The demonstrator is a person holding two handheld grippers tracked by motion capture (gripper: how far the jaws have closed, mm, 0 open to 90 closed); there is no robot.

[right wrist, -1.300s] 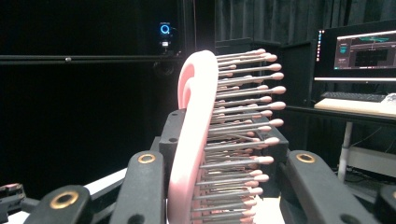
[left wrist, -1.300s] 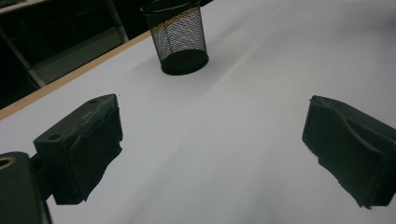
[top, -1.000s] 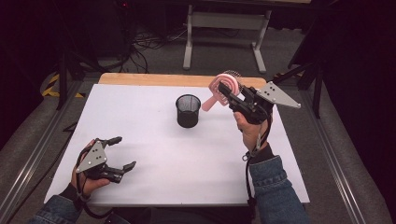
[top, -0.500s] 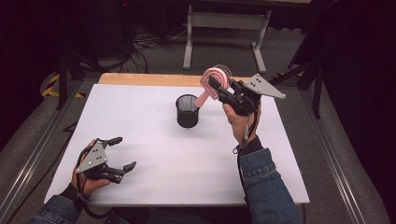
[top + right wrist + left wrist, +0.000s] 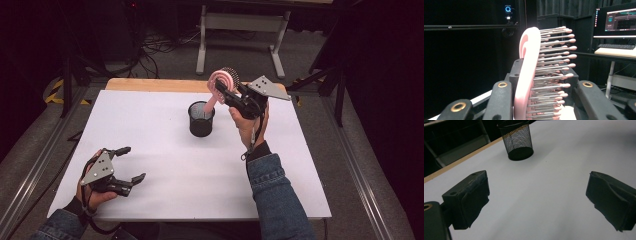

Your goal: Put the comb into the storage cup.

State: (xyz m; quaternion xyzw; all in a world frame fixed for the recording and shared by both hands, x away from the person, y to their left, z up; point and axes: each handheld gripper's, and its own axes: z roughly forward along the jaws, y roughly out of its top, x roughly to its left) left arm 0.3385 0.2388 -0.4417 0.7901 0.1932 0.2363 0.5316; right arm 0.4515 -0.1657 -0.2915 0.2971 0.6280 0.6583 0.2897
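Observation:
A pink hairbrush hangs handle-down over a black mesh cup near the table's middle back; its handle tip reaches the cup's rim. My right gripper is shut on the brush's round head. The right gripper view has the pink brush between the jaws, its bristles pointing right. My left gripper rests open at the near left of the white table, with nothing between its pads. Past those pads stands the mesh cup.
The table's wooden back edge lies beyond the cup. Behind the table stand a grey metal frame and floor cables. A monitor and keyboard sit in the dark room.
My right gripper has carried the brush left and tipped it handle-down, bringing the handle to the cup's rim. The left gripper has stayed still.

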